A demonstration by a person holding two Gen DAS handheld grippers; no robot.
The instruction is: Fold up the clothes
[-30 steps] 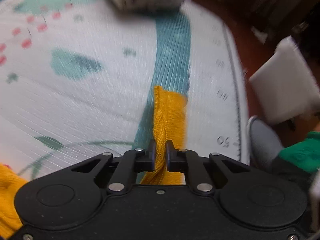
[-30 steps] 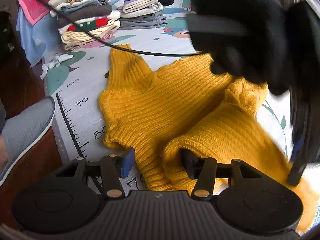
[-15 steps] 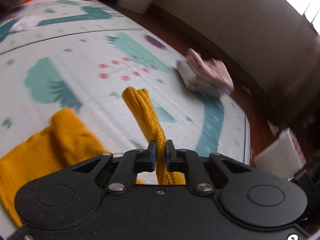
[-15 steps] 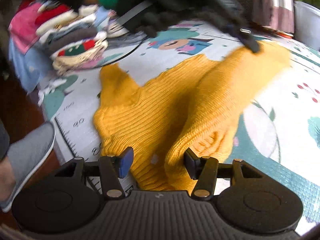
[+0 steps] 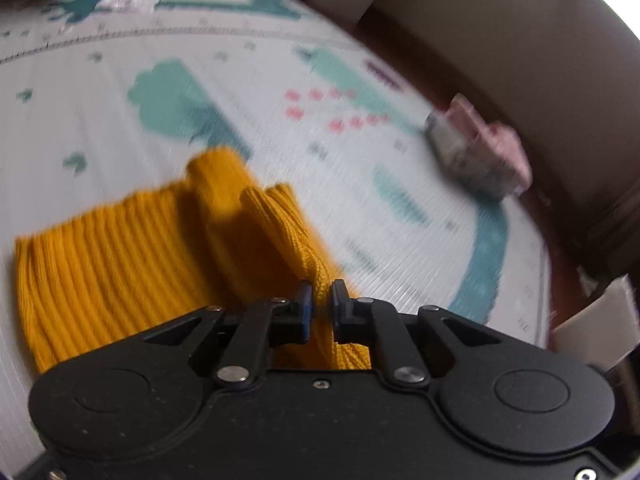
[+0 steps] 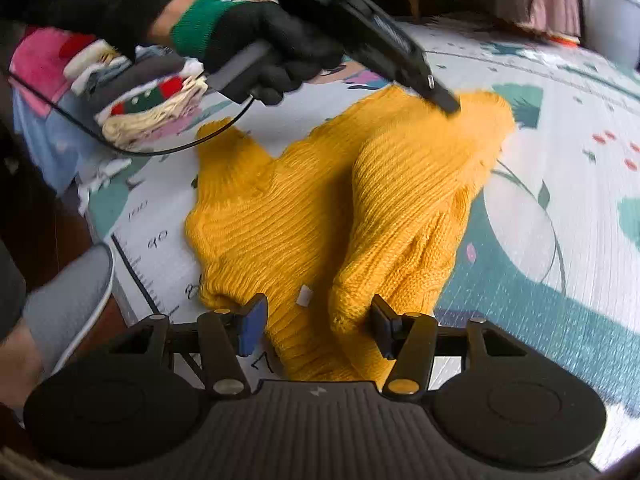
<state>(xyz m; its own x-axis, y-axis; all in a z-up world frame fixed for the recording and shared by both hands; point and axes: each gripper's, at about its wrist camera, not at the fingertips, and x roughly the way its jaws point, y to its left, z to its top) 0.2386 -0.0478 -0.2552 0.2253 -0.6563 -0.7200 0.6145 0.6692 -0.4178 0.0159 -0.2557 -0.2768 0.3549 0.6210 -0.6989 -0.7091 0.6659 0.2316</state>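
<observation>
Folding looks under way: the mustard-yellow ribbed knit sweater (image 6: 304, 216) lies on the printed play mat (image 6: 568, 216), one side lapped over. The left gripper (image 5: 319, 300) pinches a far fold of it; the right gripper (image 6: 316, 320) stands wide at the near hem. Laying that fold flat seems next. Ruler digits on the mat's left edge read "100" and "90".

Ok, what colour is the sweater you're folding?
Mustard yellow, rib-knit sweater; clearest in the right wrist view.
</observation>
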